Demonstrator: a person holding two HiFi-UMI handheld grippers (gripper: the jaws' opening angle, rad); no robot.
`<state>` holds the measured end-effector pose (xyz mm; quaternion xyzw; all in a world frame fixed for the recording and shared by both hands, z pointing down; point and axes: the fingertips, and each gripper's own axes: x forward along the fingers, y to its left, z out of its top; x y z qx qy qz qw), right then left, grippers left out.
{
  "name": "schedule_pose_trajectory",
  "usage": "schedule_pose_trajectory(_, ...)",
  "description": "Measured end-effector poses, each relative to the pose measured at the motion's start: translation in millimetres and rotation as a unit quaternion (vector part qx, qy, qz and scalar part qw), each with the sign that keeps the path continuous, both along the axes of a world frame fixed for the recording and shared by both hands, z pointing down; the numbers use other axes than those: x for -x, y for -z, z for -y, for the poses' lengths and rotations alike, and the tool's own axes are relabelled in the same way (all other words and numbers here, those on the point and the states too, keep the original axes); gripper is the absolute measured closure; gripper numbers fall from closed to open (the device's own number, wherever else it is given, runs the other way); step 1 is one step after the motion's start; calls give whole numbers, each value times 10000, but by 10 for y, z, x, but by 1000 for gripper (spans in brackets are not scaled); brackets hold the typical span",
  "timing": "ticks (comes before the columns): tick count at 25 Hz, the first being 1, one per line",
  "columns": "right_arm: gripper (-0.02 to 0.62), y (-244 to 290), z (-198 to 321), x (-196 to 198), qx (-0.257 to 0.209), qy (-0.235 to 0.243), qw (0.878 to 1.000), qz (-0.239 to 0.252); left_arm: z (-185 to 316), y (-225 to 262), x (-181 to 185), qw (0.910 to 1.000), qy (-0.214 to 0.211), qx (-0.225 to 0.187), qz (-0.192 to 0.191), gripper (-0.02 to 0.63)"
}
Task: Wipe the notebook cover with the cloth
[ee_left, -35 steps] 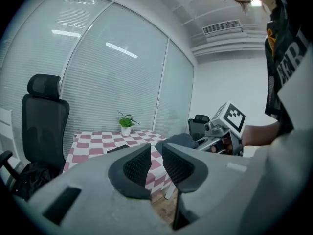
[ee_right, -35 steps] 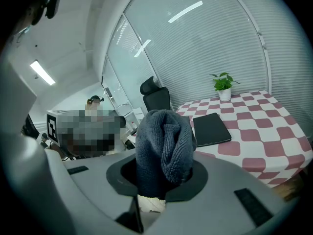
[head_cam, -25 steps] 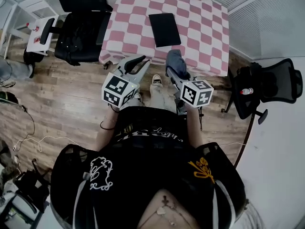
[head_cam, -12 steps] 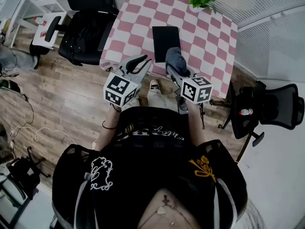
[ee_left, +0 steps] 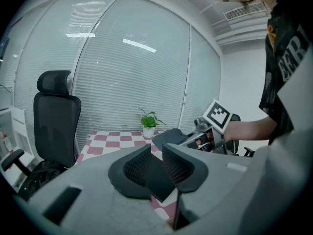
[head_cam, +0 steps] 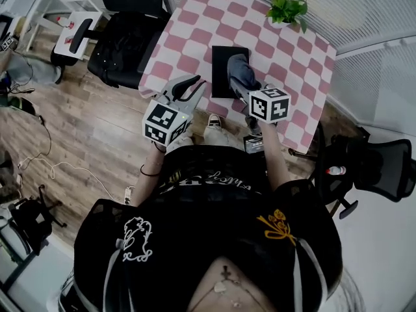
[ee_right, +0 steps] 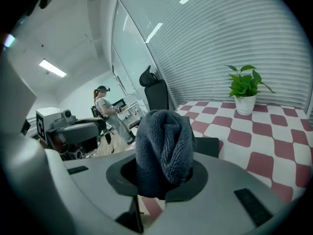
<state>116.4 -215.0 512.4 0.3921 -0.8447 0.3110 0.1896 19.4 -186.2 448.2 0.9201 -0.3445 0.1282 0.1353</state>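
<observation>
1. On the checked table (head_cam: 195,38), the black notebook (head_cam: 221,67) lies flat near the front edge.
2. Right gripper (head_cam: 243,88) fingers clamp the bunched grey cloth (head_cam: 238,70), which sits over the notebook; contact cannot be confirmed.
3. Left gripper (head_cam: 190,86) fingers stand parted and empty, off the table edge.
4. Lower the cloth onto the cover, press lightly, and stroke edge to edge. The notebook may slide, so brace it with the left gripper.
</observation>
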Motion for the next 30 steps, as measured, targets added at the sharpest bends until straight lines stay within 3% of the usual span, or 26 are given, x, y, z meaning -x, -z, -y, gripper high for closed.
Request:
schedule_pose_trajectory(4, 522, -183, 413, 41, 167, 198, 9997, 43, 174, -1, 18, 9997, 36, -56, 227, 525)
schedule_pose_trajectory(10, 522, -700, 900, 235, 574, 365, 9976, -113, 355, 29, -7, 9996, 167, -98, 219, 525)
schedule_pose_trajectory(18, 522, -1237, 1098, 708, 1049, 696, 9917, -251, 327, -99, -8, 9992, 138, 50, 363, 525)
schedule_pose_trajectory(25, 522, -1409, 1100, 681, 1247, 655, 9892, -406, 326, -164, 17, 9990, 166, 159, 372, 525)
schedule_pose_trajectory(30, 522, -1408, 1133, 438, 1238, 448, 9901, -486, 327, -163, -48, 9993, 59, 163, 321, 525)
